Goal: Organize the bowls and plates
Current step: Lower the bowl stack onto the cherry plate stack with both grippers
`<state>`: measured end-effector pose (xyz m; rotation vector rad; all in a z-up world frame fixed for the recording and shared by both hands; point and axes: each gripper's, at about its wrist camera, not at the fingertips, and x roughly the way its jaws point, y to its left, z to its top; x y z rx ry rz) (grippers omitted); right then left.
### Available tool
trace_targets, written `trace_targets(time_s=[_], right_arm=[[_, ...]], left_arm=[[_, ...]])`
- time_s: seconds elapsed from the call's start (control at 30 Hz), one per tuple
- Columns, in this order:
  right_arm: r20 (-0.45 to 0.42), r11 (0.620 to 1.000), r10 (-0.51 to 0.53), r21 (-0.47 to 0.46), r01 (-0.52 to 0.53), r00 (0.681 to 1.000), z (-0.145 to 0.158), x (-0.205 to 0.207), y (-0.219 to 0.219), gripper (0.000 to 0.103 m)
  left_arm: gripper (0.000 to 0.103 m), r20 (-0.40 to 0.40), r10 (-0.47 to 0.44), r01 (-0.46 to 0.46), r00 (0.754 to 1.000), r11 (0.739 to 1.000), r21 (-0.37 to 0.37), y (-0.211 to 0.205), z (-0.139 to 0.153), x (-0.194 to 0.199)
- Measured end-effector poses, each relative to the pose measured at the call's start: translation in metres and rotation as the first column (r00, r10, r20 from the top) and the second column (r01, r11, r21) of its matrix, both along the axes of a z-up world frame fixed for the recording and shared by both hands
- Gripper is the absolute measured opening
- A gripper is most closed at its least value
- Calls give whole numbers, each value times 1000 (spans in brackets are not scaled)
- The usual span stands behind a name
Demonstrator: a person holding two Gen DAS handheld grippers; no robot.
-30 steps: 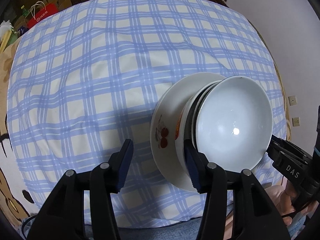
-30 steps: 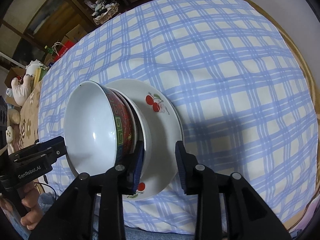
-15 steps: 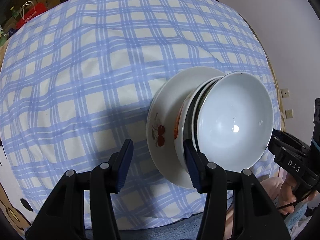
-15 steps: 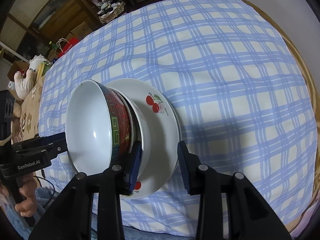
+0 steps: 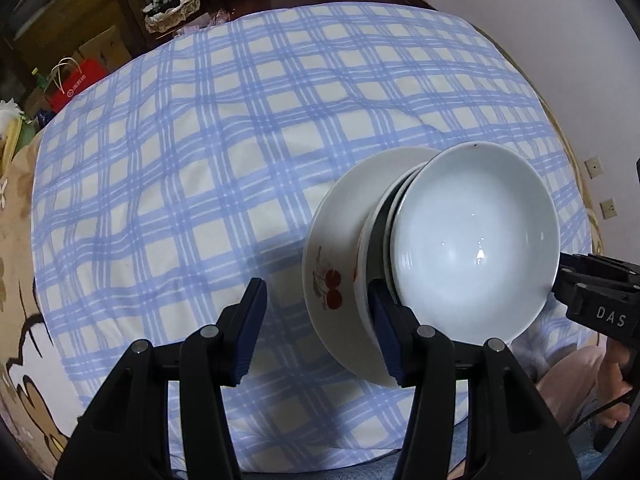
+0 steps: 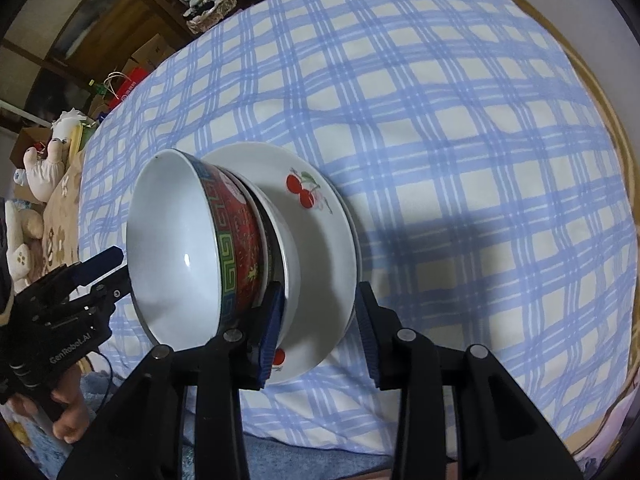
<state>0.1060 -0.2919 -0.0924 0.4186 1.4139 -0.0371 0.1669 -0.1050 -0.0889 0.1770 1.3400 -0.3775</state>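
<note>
Your checked blue-and-white cloth (image 5: 192, 184) covers the whole work surface; dark wooden shelving (image 6: 132, 20) stands beyond its far edge. A stack sits on the cloth at the near side: cherry-print plate (image 6: 320, 216) beneath, red-patterned bowl (image 6: 240, 240) uppermost. Your right gripper (image 6: 318, 330) is part open, straddling the plate's near rim, inner pad against the nested bowls. Your left gripper (image 5: 318, 330) is part open, empty between its fingers, one pad against the stack. Both point steeply downward
</note>
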Motion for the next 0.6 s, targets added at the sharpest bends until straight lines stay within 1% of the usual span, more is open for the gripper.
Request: trace_targets(time_s=[0.13, 0.2, 0.37, 0.53, 0.6], right_arm=[[-18, 999, 31, -9, -31, 999, 1, -2, 2, 38], [-6, 998, 53, -32, -53, 999, 3, -4, 5, 38], [18, 993, 101, -68, -100, 995, 8, -9, 12, 39], [58, 994, 92, -62, -89, 994, 11, -9, 8, 39], [83, 994, 91, -64, -86, 992, 14, -10, 5, 39]], left_arm=[[52, -11, 27, -28, 1000, 999, -44, 8, -2, 0], [52, -45, 49, -52, 998, 995, -79, 12, -6, 3], [52, -99, 82, -97, 992, 983, -154, 28, -10, 3], [50, -85, 69, -82, 994, 984, -155, 27, -7, 0], [50, -95, 87, -104, 992, 977, -187, 30, -7, 2]])
